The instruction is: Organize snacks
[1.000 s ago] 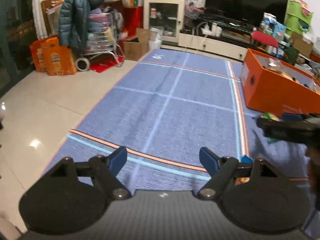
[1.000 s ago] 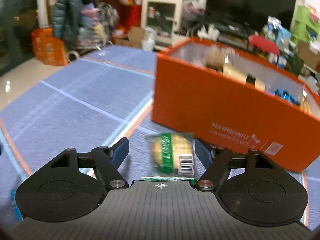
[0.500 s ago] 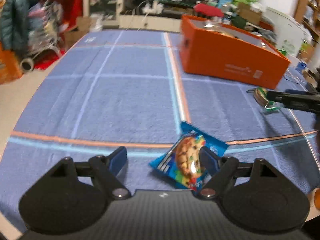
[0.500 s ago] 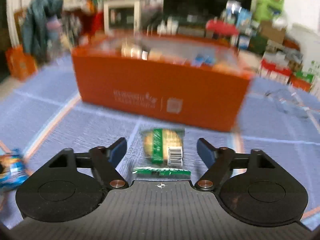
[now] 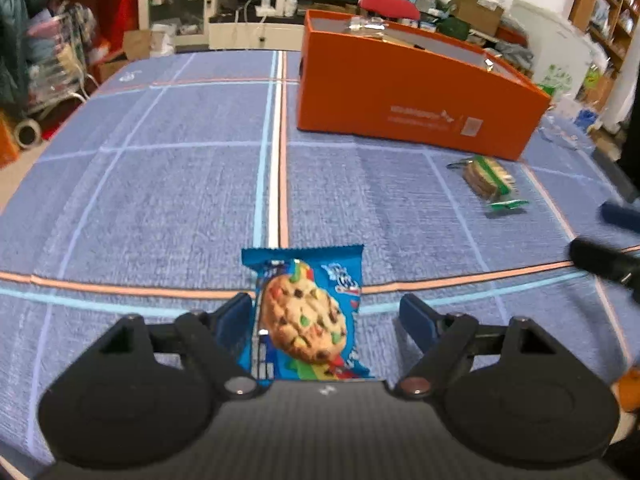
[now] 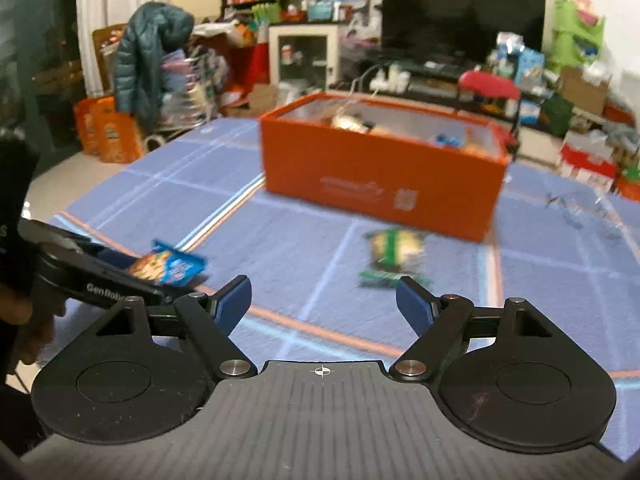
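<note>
cookie packet [image 5: 308,316]: lower end hidden behind the body of the left hand-held gripper [image 5: 326,312] at the bottom centre of the left wrist view.
right hand-held gripper [image 5: 612,248]: cut off by the right edge of the left wrist view and blurred.
cracker pack [image 6: 394,252]: smeared by blur in the right wrist view; print unreadable.
orange box [image 6: 380,176]: contents too blurred to name; side lettering illegible.
hand [image 6: 24,320]: cut off at the left edge of the right wrist view.

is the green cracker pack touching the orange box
Apart: the left wrist view shows blue mat between the cracker pack and the orange box.
</note>
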